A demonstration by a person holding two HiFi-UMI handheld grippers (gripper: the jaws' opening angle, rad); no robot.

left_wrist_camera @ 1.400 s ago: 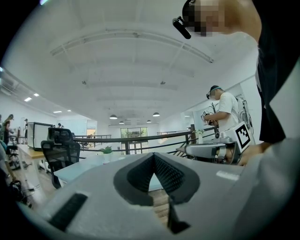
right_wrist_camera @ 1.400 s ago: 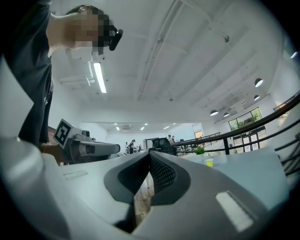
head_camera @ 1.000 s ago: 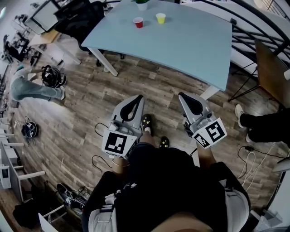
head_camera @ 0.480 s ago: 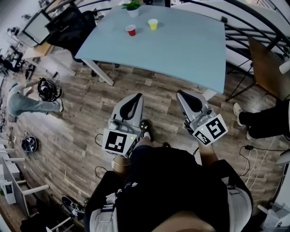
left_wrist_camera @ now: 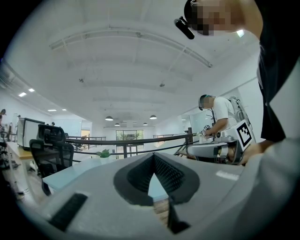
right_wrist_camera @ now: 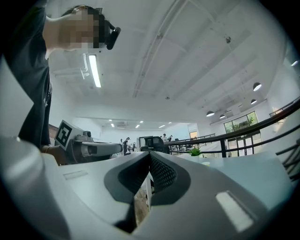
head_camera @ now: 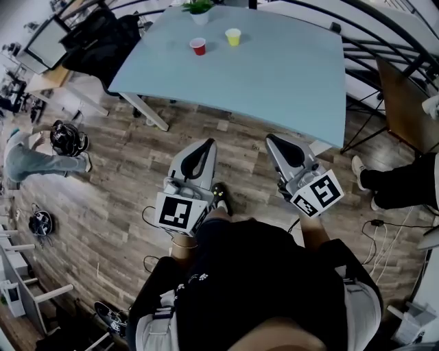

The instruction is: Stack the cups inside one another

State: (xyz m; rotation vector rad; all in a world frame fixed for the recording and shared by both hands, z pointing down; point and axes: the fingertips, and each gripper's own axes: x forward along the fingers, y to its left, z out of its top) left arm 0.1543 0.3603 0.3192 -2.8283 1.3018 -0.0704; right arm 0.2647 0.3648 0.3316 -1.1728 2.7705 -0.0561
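A red cup (head_camera: 198, 46) and a yellow cup (head_camera: 233, 36) stand apart on the far part of the light blue table (head_camera: 274, 75). Both grippers are held over the wooden floor, well short of the table's near edge. My left gripper (head_camera: 206, 144) points toward the table with its jaws together and nothing between them. My right gripper (head_camera: 272, 140) is likewise shut and empty. In the left gripper view the left gripper (left_wrist_camera: 153, 157) has its pads meeting at the tip; the right gripper (right_wrist_camera: 150, 155) looks the same in its own view. The cups show in neither gripper view.
A small potted plant (head_camera: 199, 8) stands at the table's far edge behind the cups. A black office chair (head_camera: 96, 38) sits at the table's left end. Black railings (head_camera: 384, 48) run along the right. A person (head_camera: 27, 154) crouches on the floor at left; another's legs (head_camera: 398, 185) are at right.
The table and cups have shifted in the head view as I walk toward them. Both grippers stay shut and hold the same pose in front of my body.
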